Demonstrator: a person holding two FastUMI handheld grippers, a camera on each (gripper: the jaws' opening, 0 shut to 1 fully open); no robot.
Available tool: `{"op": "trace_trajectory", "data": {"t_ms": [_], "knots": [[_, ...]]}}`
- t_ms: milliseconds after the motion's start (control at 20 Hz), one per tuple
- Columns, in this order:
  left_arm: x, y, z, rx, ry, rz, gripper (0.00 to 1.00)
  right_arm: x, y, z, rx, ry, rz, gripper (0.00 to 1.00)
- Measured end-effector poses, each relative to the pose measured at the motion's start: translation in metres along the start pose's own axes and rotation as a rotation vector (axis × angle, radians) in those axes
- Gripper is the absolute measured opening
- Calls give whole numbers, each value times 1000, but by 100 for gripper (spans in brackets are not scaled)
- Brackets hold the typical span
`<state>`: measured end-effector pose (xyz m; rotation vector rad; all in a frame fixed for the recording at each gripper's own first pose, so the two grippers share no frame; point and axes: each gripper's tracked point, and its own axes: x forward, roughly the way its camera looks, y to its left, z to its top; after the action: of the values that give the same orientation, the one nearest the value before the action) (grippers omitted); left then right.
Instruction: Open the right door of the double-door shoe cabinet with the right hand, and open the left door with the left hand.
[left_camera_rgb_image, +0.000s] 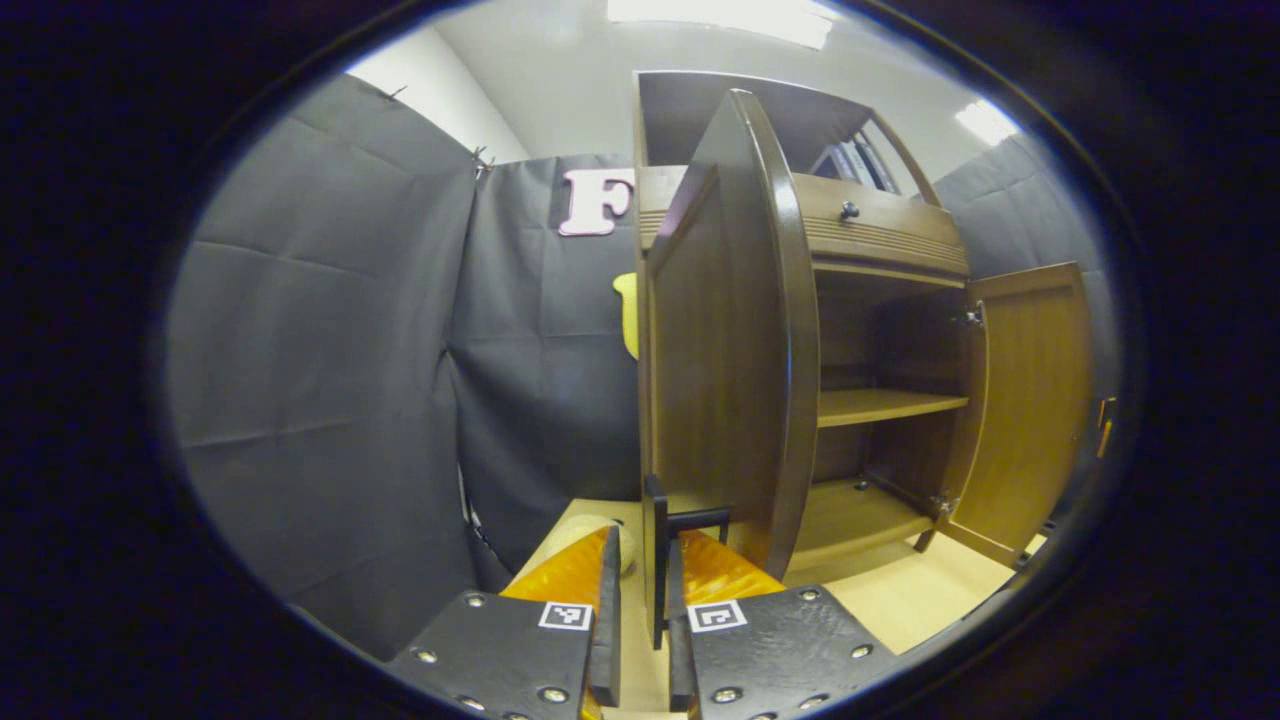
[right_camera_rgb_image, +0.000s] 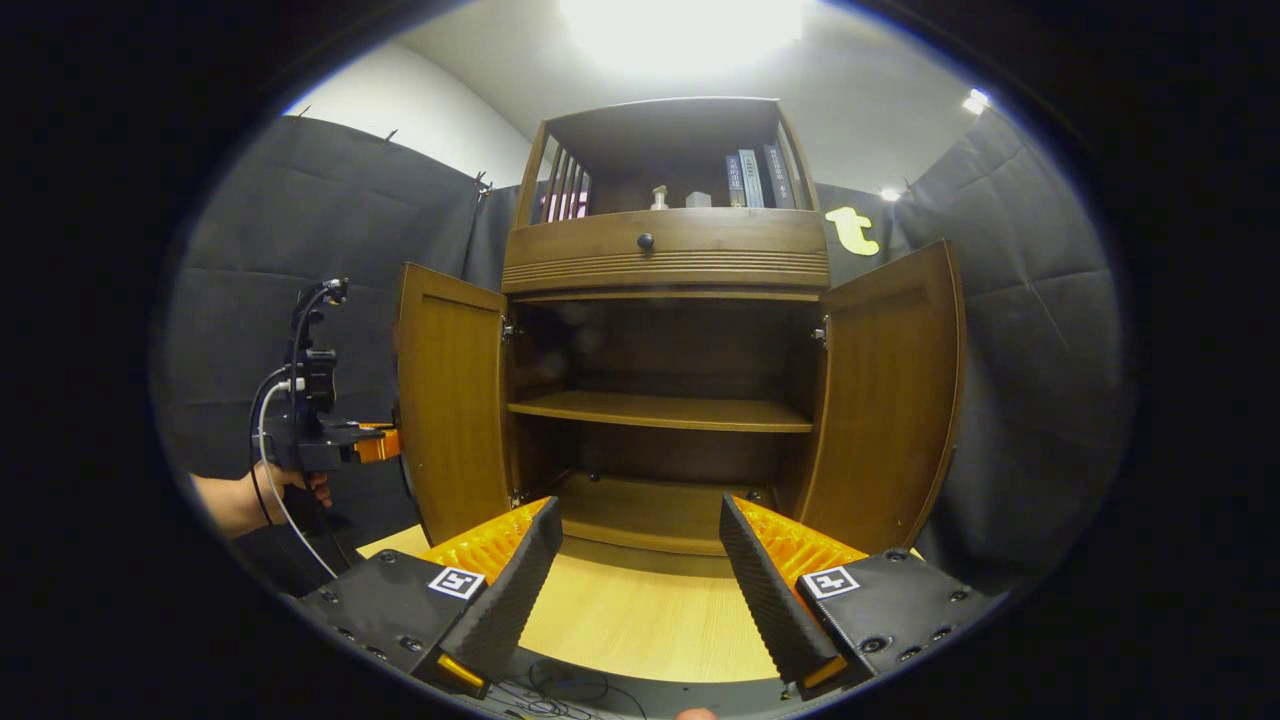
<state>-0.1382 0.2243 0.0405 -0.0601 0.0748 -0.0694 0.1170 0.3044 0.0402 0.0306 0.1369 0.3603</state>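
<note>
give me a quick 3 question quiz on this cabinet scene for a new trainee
1. True or false: the right door stands open.
2. What is the left gripper shut on? A) the drawer knob B) the left door's handle C) the shelf
3. Fill in: the right gripper is ____, holding nothing.

Key:
1. True; both it and the left door are swung out from the cabinet.
2. B; its fingers close on the dark bar handle.
3. Open; its fingers stand wide apart in front of the cabinet.
</note>
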Motion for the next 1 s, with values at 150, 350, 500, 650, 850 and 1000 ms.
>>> {"op": "trace_trajectory", "data": {"t_ms": [150, 350, 500, 650, 850, 1000], "knots": [[-2, 13, 0, -6, 0, -2, 20, 4, 15, 3, -3, -5, 7, 97], [-4, 28, 0, -5, 0, -18, 20, 10, 35, 6, -12, -12, 18, 100], [-7, 36, 0, -5, -3, -32, 20, 13, 45, 6, -13, -10, 17, 100], [-17, 52, -2, -3, -12, -17, 20, 16, 51, 7, -10, -12, 17, 100], [-31, 74, -4, -31, -5, 35, 20, 19, 57, 6, -11, -12, 49, 99], [-48, 74, 4, -15, -15, 73, 20, 19, 51, 11, 5, -28, 65, 97]]}}
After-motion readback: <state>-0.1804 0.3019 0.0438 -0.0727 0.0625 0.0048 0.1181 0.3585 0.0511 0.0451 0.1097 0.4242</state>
